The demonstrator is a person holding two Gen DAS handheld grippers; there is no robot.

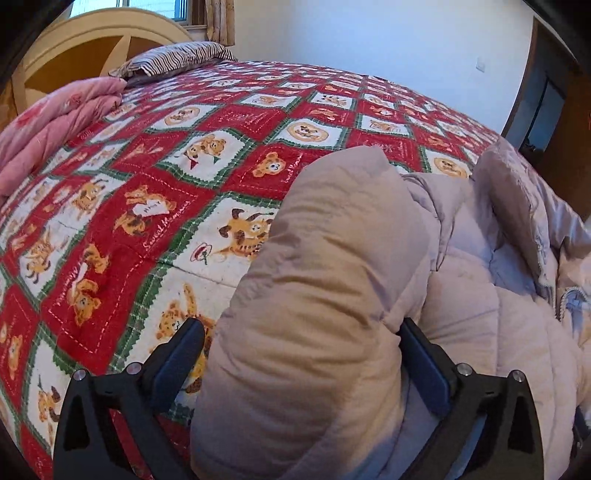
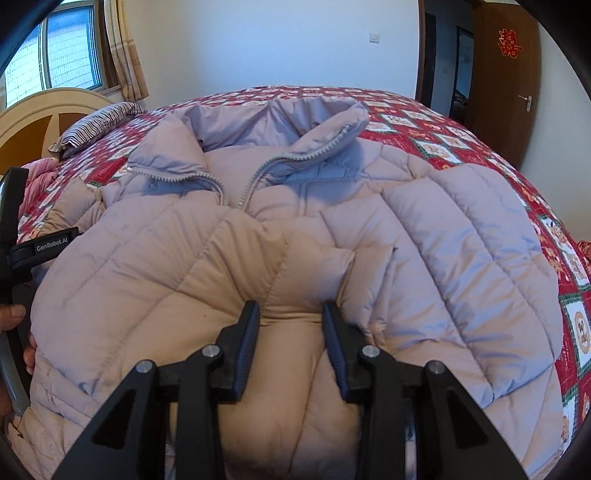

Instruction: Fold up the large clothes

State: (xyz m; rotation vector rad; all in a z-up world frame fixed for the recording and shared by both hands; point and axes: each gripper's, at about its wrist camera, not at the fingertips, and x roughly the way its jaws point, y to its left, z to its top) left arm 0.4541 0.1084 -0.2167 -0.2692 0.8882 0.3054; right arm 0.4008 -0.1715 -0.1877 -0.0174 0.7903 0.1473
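A pale pink-beige puffer jacket [image 2: 369, 229] lies front-up on the bed, zipped partway, with its collar [image 2: 295, 129] toward the far side. One padded sleeve [image 1: 321, 258] runs between the fingers of my left gripper [image 1: 301, 328]. Its jaws stand wide: the right pad touches the sleeve, while a strip of bedspread shows beside the left fingertip [image 1: 192, 332]. My right gripper [image 2: 291, 310] is shut on a bunched fold of the jacket's lower front, and the fabric puckers at its tips. At the left edge of the right wrist view I see the left gripper's body [image 2: 22, 251] and a hand [image 2: 18, 321].
The bed has a red, white and green teddy-bear bedspread [image 1: 147, 192]. A folded pink quilt [image 1: 55, 122] and a striped pillow [image 1: 177, 55] lie by the cream headboard [image 1: 92, 33]. A brown door [image 2: 506, 74] and a dark doorway stand beyond the bed's far right.
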